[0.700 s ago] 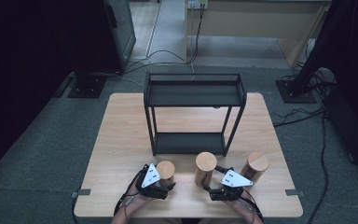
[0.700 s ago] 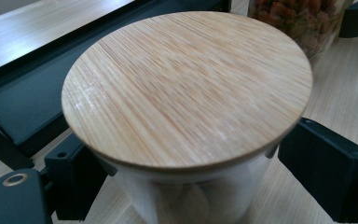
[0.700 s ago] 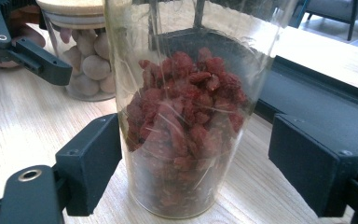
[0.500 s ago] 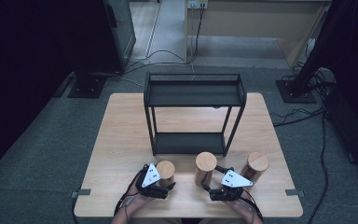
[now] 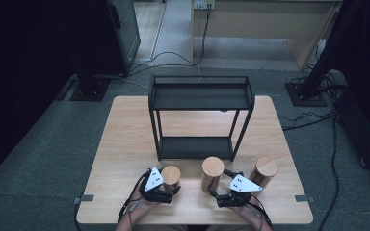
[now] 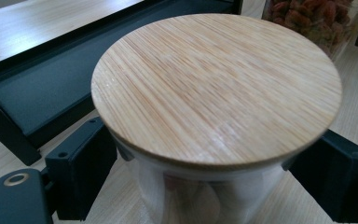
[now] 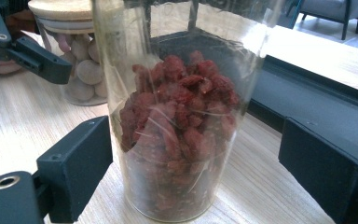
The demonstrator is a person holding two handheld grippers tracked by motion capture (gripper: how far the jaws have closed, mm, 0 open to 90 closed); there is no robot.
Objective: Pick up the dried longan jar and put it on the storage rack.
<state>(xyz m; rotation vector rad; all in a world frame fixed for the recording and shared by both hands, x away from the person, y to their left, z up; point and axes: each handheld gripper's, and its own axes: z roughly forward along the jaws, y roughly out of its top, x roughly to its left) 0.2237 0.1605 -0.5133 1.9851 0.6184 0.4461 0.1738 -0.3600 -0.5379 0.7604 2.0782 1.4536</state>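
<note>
High view: three bamboo-lidded glass jars stand in a row on the table [image 5: 125,144], in front of the black shelf rack [image 5: 200,96]. Left gripper [image 5: 172,190] open, jaws straddling the short jar of pebbles [image 5: 170,175] without pressing. Right gripper [image 5: 214,191] open too, jaws clear either side of the tall jar of red dried fruit [image 5: 212,173].
</note>
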